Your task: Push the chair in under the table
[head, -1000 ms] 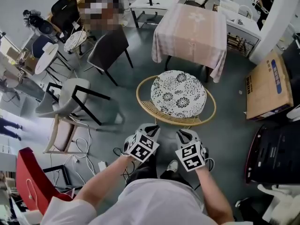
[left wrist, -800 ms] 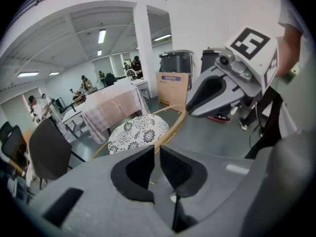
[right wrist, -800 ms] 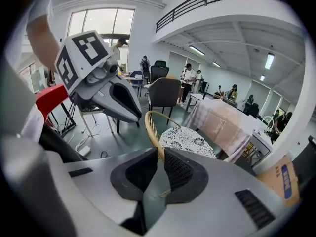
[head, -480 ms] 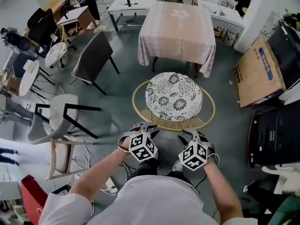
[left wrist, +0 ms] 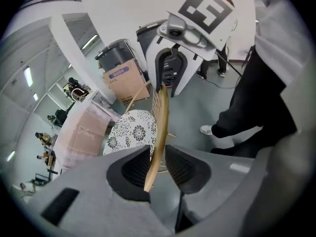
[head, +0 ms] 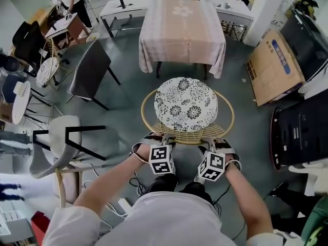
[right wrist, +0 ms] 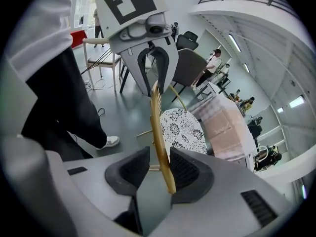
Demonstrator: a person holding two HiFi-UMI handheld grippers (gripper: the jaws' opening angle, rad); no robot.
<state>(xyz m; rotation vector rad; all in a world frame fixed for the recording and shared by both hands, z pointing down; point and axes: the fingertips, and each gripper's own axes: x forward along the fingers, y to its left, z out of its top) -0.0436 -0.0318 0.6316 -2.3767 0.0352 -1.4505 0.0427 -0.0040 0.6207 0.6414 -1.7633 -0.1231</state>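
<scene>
The rattan chair (head: 186, 104) with a round floral cushion stands just short of the table (head: 182, 27), which has a pale pink cloth. Its near hoop rim (head: 180, 139) runs under both grippers. My left gripper (head: 159, 139) has just been opening; in the left gripper view the rim (left wrist: 159, 122) passes between the jaws of the left gripper (left wrist: 157, 162) with small gaps beside it. My right gripper (head: 215, 144) has also just been opening, and in the right gripper view the rim (right wrist: 158, 127) lies between the jaws of the right gripper (right wrist: 157, 169), close to the right pad.
A black chair (head: 89, 70) stands left of the table and a grey chair (head: 56, 137) lies further left. At the right are a cardboard box (head: 274, 65) and a black case (head: 302, 132). Cables (head: 134, 184) trail on the floor by my feet.
Both grippers moved forward and down onto the chair's near rim, rolled, and opened their jaws. The table and chair now sit nearer the middle of the head view.
</scene>
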